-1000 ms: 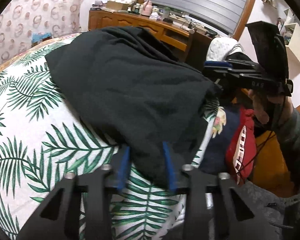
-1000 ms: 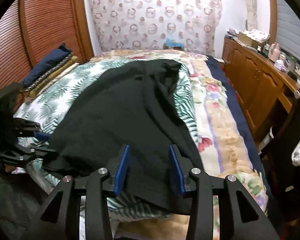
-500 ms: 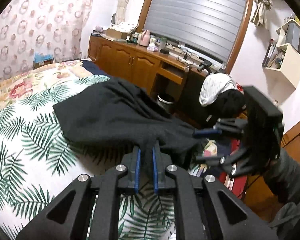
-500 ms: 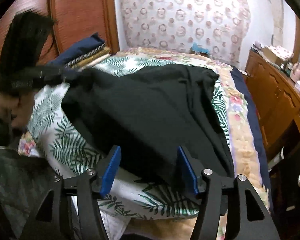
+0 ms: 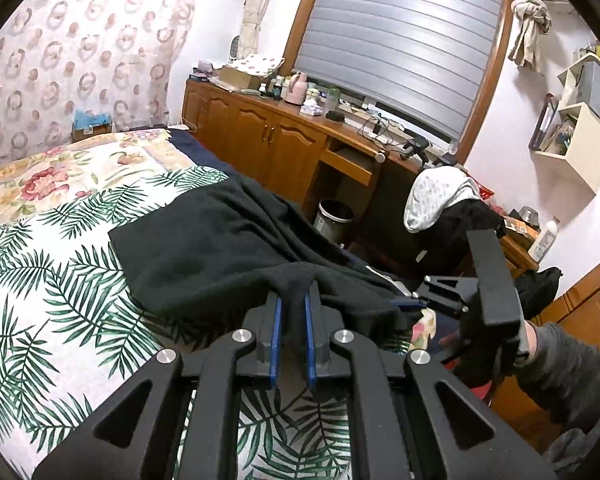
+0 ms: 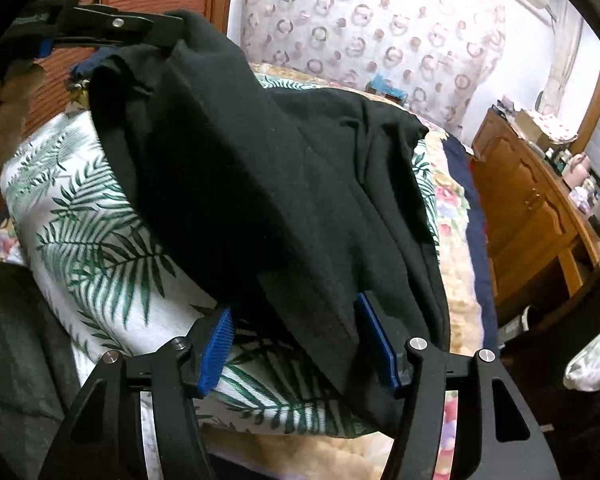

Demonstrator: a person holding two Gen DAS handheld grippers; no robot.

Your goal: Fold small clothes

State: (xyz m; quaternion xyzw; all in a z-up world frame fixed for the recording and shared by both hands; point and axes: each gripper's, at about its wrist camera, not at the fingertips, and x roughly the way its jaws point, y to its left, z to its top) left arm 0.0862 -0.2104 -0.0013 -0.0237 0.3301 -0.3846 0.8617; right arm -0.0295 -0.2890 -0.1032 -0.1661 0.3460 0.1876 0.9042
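Our left hand-held gripper (image 5: 291, 312) pinches a corner of the black garment (image 6: 284, 184), which lies across the palm-leaf bed (image 5: 52, 280). Our right hand-held gripper (image 6: 300, 340), just widened, straddles its edge loosely. A wooden counter (image 5: 284, 136) lines the wall beyond the bed.

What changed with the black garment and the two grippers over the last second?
The left gripper closed on a corner of the black garment and lifted it off the palm-leaf bedspread. The right gripper has just been opening; the garment's other corner drapes between its blue pads, not clamped. The rest of the garment stayed on the bed.
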